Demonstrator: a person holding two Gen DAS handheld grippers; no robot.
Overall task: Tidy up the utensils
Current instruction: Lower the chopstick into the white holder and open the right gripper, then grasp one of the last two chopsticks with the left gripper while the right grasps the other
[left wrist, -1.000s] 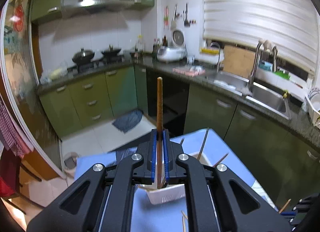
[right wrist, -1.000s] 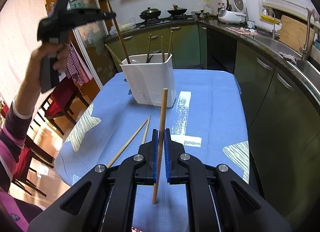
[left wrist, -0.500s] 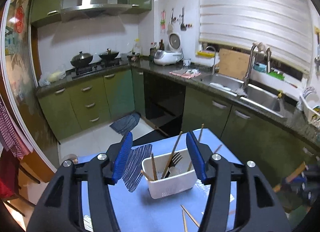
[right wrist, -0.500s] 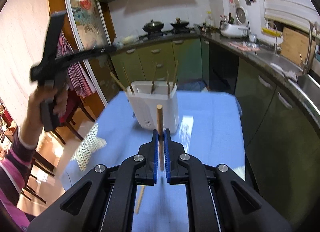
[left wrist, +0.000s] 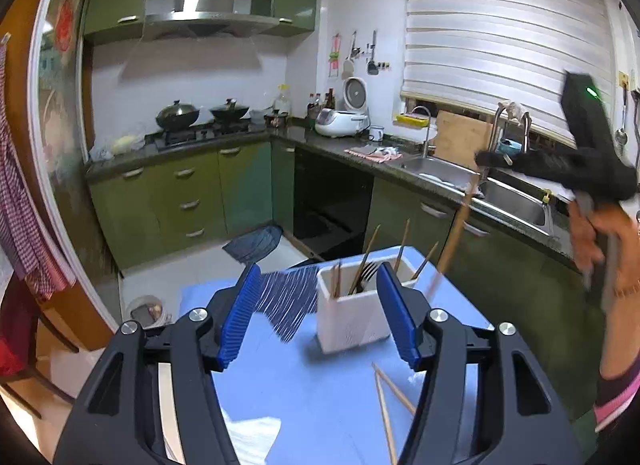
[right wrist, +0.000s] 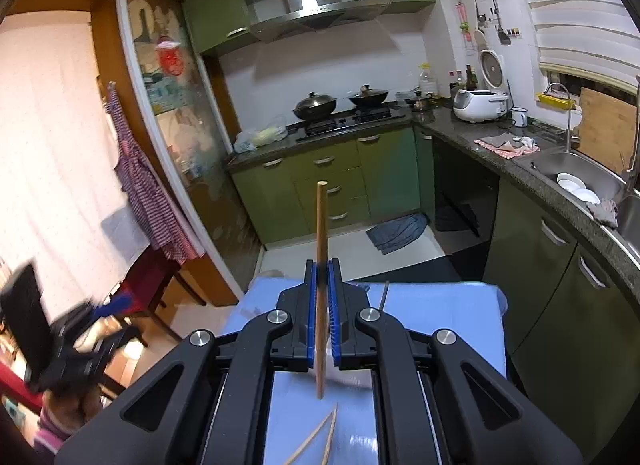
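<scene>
On left wrist view: left gripper spread wide, empty; white holder on blue tablecloth, holding chopsticks and fork. On right wrist view: right gripper clenched on upright chopstick; loose chopsticks below. Risk: tip catching holder rim, tipping it. No legible writing.

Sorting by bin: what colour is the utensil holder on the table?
White utensil holder, clearest in the left wrist view.
</scene>
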